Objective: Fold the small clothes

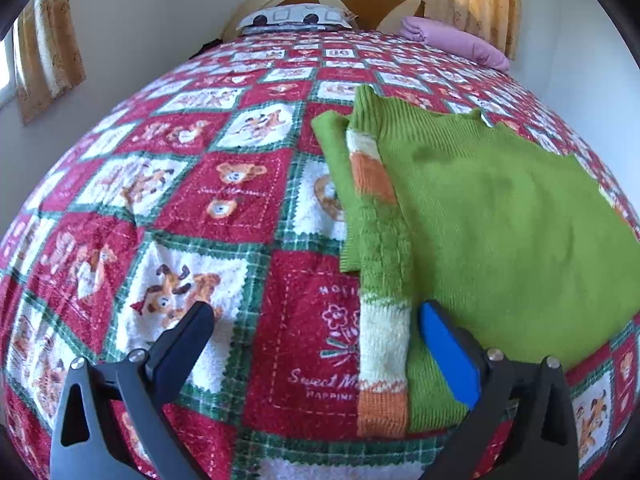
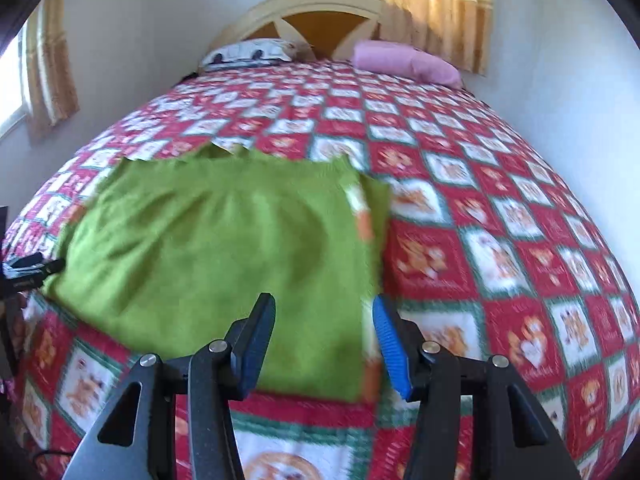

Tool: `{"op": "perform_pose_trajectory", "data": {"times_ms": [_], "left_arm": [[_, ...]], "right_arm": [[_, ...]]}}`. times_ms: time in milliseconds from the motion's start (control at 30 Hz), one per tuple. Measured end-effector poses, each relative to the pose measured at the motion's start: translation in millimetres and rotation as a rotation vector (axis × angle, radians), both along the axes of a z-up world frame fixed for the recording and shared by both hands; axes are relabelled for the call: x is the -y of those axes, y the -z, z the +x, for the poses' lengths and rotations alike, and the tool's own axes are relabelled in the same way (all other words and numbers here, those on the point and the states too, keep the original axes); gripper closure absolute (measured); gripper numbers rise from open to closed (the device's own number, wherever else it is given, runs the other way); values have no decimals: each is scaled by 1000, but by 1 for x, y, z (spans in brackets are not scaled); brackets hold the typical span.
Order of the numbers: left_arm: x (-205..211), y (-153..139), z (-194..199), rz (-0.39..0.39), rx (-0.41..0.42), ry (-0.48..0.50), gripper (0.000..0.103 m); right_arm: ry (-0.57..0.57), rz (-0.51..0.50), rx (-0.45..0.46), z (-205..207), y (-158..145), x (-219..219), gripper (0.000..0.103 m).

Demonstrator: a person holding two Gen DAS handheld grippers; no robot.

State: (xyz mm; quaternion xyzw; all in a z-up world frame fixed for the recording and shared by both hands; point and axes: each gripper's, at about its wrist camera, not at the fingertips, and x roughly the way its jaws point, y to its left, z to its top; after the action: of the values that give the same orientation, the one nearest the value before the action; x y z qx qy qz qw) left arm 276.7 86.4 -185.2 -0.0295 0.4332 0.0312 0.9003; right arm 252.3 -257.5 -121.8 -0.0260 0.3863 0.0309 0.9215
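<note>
"Sweet M…", "HAPPINE…" on bedspread (image 1: 316, 384)

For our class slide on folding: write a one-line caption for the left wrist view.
Open left gripper hovers over the striped sleeve of a green sweater on a teddy-bear quilt.

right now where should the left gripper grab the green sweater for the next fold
Probably the striped sleeve, folded along the green sweater near the left edge. Its cuff end lies nearest the open left gripper, between the jaws, so come in low from the foot of the bed and pinch the raised sleeve edge. The right gripper, also open, could take the hem.
</note>
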Motion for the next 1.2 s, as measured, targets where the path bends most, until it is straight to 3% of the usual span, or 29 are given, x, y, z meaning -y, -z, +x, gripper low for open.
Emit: {"op": "perform_pose_trajectory", "data": {"times_ms": [100, 200, 467, 733, 900, 1033, 1200], "left_arm": [[0, 0, -5, -11, 3, 1, 0], [2, 0, -6, -2, 8, 0, 0], [1, 0, -8, -8, 7, 3, 0], [-1, 1, -14, -16, 4, 16, 0], [-14, -2, -24, -97, 39, 17, 0], [-23, -5, -34, -143, 73, -18, 0], [-43, -6, -37, -225, 92, -79, 0]], "right_arm": [[-54, 65, -41, 14, 13, -7, 51], [-23, 63, -117, 23, 39, -4, 51], [-36, 46, -72, -7, 56, 2, 51], [-34, 8, -73, -6, 50, -4, 51], [-19, -18, -33, -22, 23, -18, 51], [-143, -53, -4, -38, 10, -64, 51], [-343, -134, -1, -44, 15, -144, 50]]}}
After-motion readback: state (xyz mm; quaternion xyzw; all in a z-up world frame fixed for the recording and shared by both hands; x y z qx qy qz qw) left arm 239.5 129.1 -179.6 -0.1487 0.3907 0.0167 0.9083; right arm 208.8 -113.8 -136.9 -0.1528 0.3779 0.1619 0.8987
